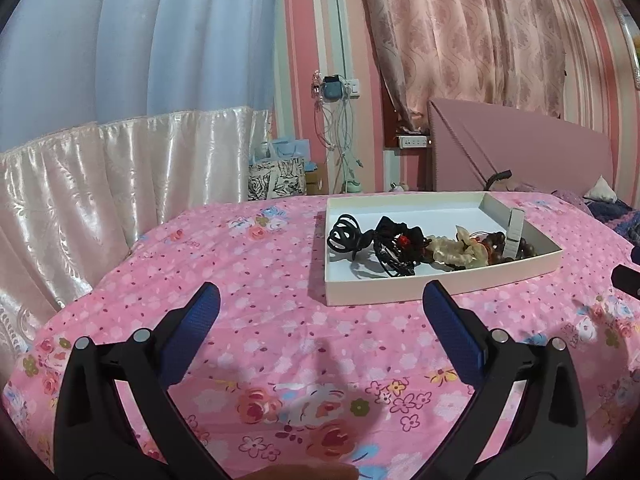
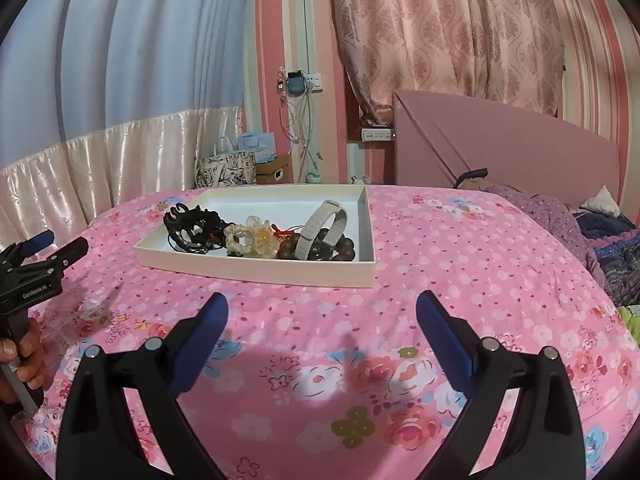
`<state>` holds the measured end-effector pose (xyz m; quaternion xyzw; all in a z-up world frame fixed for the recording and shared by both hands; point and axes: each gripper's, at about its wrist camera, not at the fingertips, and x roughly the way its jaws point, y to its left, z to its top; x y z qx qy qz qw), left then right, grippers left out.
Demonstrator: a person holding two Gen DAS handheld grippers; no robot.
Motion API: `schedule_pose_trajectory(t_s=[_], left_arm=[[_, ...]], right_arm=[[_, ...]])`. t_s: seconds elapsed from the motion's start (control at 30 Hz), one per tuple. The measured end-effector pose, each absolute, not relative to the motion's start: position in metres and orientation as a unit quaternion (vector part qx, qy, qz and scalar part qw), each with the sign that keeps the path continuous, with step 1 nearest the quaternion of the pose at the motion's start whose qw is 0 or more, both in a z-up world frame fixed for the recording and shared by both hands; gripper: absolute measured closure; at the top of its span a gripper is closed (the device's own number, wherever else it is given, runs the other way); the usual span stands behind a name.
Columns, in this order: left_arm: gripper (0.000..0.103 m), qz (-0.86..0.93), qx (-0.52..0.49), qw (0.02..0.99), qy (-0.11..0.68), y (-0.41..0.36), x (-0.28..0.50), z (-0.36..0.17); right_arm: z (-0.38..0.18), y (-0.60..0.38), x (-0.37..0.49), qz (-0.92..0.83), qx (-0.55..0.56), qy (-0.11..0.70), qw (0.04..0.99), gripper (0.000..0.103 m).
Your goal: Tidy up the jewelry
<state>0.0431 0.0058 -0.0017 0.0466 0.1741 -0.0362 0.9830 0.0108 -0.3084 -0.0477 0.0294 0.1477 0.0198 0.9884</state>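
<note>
left gripper (image 1: pixel 320 304) wide open, empty | right gripper (image 2: pixel 322 312) wide open, empty | tray (image 2: pixel 256 270) on bed, 12 o'clock | tangled jewelry (image 2: pixel 256 236) light, snag-prone; pinch white band (image 2: pixel 320 220) at its arch

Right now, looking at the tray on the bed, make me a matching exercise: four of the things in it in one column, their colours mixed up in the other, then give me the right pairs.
All four lie in the white tray on the pink bedspread.

Things
1. hair claw
2. scrunchie
3. watch band
4. bead bracelet

Colours
A. dark brown
B. pale grey
C. black
D. cream

Pairs: 1-C, 2-D, 3-B, 4-A
</note>
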Motion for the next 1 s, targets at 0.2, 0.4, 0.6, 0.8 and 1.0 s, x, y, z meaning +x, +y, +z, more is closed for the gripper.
schedule_pose_trajectory(t_s=[0.2, 0.4, 0.6, 0.8, 1.0], left_arm=[[0.003, -0.033, 0.049, 0.986, 0.157, 0.006, 0.036, -0.002], [0.003, -0.028, 0.052, 0.986, 0.158, 0.006, 0.037, -0.004], [0.003, -0.029, 0.055, 0.983, 0.172, 0.004, 0.043, -0.007], [0.003, -0.026, 0.066, 0.984, 0.165, 0.0, 0.041, -0.006], [0.003, -0.025, 0.064, 0.983, 0.168, 0.001, 0.041, -0.008]], right_arm=[[-0.05, -0.308, 0.007, 0.027, 0.026, 0.142, 0.989, 0.008], [-0.05, -0.305, 0.002, 0.02, 0.019, 0.129, 0.991, 0.008], [-0.05, -0.314, 0.0, 0.005, 0.041, 0.121, 0.992, 0.008], [-0.051, -0.315, 0.004, 0.011, 0.04, 0.129, 0.991, 0.005], [-0.052, -0.315, 0.006, 0.01, 0.043, 0.131, 0.99, 0.004]])
